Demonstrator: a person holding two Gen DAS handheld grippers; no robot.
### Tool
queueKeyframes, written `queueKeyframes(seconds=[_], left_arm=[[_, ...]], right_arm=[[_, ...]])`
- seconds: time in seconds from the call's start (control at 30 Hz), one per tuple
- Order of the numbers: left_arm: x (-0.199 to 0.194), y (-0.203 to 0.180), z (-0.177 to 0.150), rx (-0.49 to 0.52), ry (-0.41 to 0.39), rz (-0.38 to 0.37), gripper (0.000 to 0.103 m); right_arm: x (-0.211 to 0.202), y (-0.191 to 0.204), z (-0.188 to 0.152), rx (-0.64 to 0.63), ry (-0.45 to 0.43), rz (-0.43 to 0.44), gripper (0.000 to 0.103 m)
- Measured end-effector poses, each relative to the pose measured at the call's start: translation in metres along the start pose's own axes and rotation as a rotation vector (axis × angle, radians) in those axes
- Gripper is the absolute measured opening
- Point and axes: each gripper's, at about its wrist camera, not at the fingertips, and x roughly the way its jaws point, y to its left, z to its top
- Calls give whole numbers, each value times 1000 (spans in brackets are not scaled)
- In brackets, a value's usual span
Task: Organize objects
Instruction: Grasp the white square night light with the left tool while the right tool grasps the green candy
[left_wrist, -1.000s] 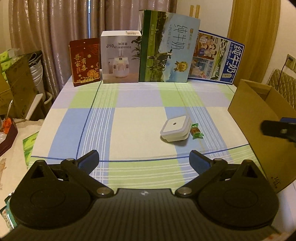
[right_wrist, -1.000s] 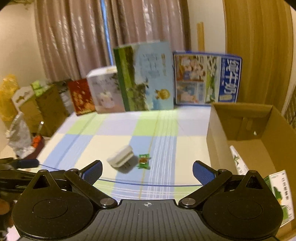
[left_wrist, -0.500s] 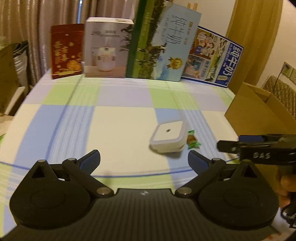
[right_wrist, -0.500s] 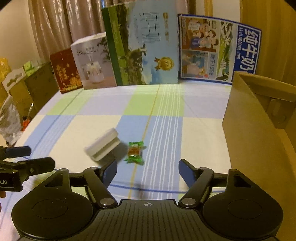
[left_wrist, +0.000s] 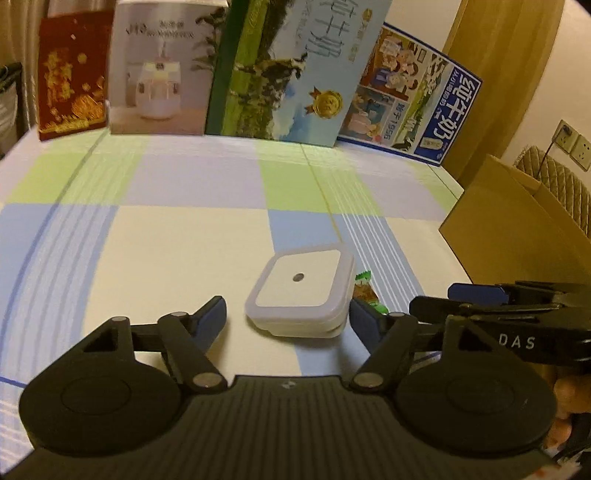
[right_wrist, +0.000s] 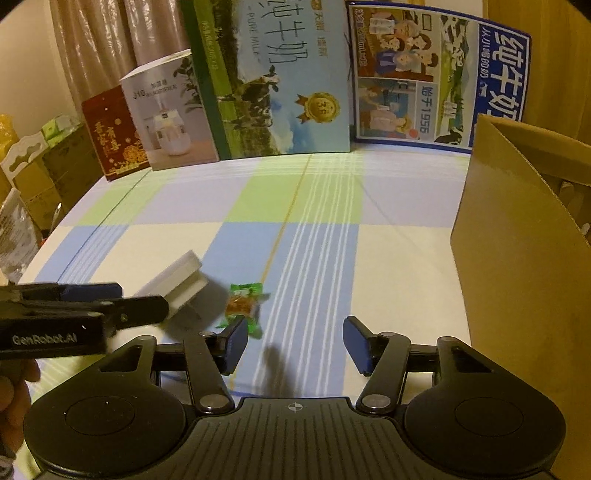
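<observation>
- Left wrist view: the white square box (left_wrist: 301, 291) lies flat on the checked tablecloth (left_wrist: 166, 236), lid up, squarish, no clear long axis.
- Left gripper (left_wrist: 286, 314) straddles it, spread, not gripping.
- Green candy (right_wrist: 242, 304) just beside could get nudged or pinched.
- Right gripper (right_wrist: 291, 345), released, empty, crowds close; collision likely.
- Cardboard box (right_wrist: 524, 236) sits right.

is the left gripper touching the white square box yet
Apart. In the left wrist view, the left gripper is open around the white square box, with tablecloth visible between its left finger and the box.
</observation>
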Motion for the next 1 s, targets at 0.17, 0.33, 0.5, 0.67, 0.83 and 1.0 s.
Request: queueKeyframes(seconds=[0.17,0.33,0.5,0.67,0.83,1.0], left_arm=[[14,-1,-3,-4,10,-16,66],[17,2,-5,-24,6,-33,63],[5,6,-6,10,-17,36,63],[-11,24,-7,1,-24,79,63],[-13,27,-12,34,6,83,63],[-13,27,-14,39,-2,72,67]], right_arm=[[5,-5,2,7,5,-2,55],[9,-2,3,-9,6,15,55],[14,7,2,-54,-8,41,55],[27,18,4,-72,-8,67,41],[39,30,4,-95,-2,85,40],[43,40,1,-136,-3,94,40]])
